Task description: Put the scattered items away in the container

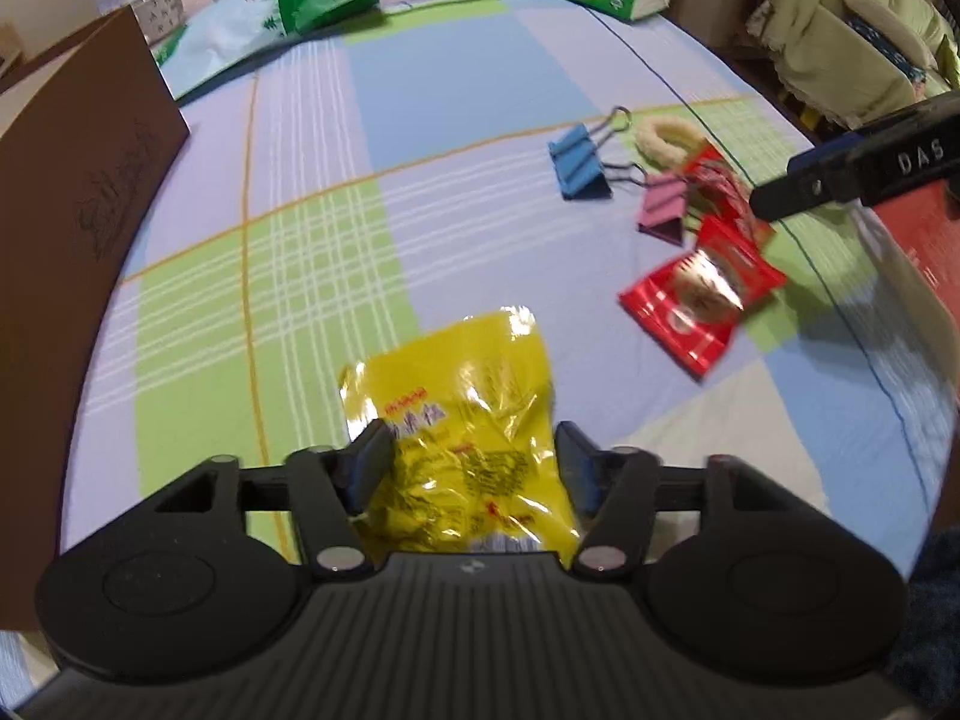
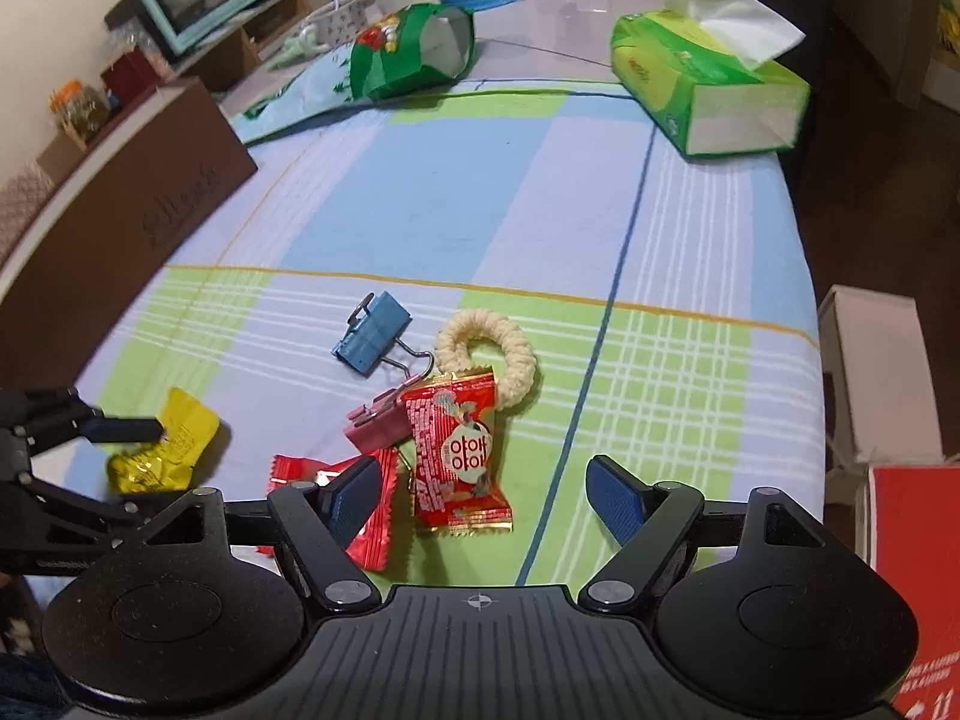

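Note:
My left gripper (image 1: 471, 462) is shut on a crinkled yellow snack packet (image 1: 462, 396), its pads pressing both sides. The right wrist view shows that packet (image 2: 162, 450) low over the checked cloth at the left. My right gripper (image 2: 480, 498) stands open just above two red candy packets (image 2: 459, 450), with nothing between its fingers. Around them lie a pink binder clip (image 2: 372, 426), a blue binder clip (image 2: 372, 333) and a cream woven ring (image 2: 492, 348). A brown cardboard box (image 1: 78, 180) stands along the table's left edge.
At the far end lie a green tissue pack (image 2: 708, 90), a green bag (image 2: 414, 48), a mug and a blue tin. A red box (image 2: 918, 570) and a white box (image 2: 870, 372) sit off the right edge. The table edge drops away on the right.

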Motion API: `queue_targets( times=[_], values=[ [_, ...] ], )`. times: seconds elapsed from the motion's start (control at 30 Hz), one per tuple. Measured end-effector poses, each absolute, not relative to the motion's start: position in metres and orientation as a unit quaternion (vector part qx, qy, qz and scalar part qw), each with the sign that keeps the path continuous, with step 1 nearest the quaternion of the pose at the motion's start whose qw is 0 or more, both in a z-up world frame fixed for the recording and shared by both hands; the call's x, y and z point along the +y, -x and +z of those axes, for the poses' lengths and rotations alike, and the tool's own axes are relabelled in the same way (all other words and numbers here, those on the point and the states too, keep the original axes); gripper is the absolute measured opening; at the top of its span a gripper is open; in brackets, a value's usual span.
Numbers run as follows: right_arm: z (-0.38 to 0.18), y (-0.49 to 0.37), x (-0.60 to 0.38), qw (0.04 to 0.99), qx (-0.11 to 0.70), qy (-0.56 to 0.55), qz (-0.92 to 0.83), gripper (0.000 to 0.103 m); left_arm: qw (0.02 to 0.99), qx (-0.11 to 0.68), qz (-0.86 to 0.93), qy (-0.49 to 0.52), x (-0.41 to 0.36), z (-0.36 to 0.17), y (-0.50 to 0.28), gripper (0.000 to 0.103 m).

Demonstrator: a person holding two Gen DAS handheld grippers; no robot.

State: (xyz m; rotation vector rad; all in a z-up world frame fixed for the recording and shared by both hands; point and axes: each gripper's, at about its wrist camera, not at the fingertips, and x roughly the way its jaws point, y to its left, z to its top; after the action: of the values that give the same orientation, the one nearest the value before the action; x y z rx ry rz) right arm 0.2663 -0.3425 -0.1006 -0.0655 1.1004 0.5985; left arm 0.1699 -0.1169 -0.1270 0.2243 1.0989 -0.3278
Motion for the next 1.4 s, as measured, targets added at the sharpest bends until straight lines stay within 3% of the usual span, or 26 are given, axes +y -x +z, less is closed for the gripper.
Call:
queue_targets(
  times=[0.13, 0.2, 0.27, 0.37, 0.43, 0.5, 1.1, 1.13, 1.17, 1.4],
  values=[
    [-0.105, -0.268, -0.330, 0.816, 0.502, 0.061, 0.281, 0.078, 0.838, 0.513, -0.158, -0.101, -0.116, -0.126, -0.172, 0.052],
    [-0.111, -0.270, -0.325, 0.811, 0.506, 0.066, 0.286, 0.049, 0.837, 0.512, -0.163, -0.104, -0.117, -0.125, -0.171, 0.045],
    [-0.116, -0.271, -0.322, 0.807, 0.510, 0.071, 0.291, 0.047, 0.836, 0.511, -0.170, -0.108, -0.118, -0.124, -0.169, 0.042],
    [-0.117, -0.269, -0.320, 0.807, 0.506, 0.078, 0.294, 0.028, 0.835, 0.513, -0.173, -0.102, -0.115, -0.122, -0.165, 0.040],
    [-0.114, -0.267, -0.323, 0.804, 0.512, 0.065, 0.295, 0.027, 0.837, 0.509, -0.176, -0.095, -0.112, -0.116, -0.161, 0.037],
    [-0.110, -0.263, -0.328, 0.803, 0.515, 0.053, 0.296, 0.027, 0.842, 0.501, -0.181, -0.084, -0.108, -0.107, -0.157, 0.024],
    [-0.068, -0.226, -0.357, 0.818, 0.488, -0.011, 0.304, 0.027, 0.870, 0.468, -0.151, -0.042, -0.067, -0.051, -0.122, 0.020],
    [-0.067, -0.225, -0.356, 0.817, 0.488, -0.011, 0.307, 0.027, 0.873, 0.463, -0.149, -0.040, -0.063, -0.046, -0.121, 0.018],
    [-0.066, -0.223, -0.355, 0.816, 0.487, -0.009, 0.311, 0.027, 0.874, 0.461, -0.146, -0.040, -0.060, -0.041, -0.119, 0.000],
    [-0.058, -0.218, -0.344, 0.812, 0.481, 0.009, 0.331, 0.027, 0.867, 0.482, -0.121, -0.042, -0.050, -0.047, -0.118, 0.000]
  ],
)
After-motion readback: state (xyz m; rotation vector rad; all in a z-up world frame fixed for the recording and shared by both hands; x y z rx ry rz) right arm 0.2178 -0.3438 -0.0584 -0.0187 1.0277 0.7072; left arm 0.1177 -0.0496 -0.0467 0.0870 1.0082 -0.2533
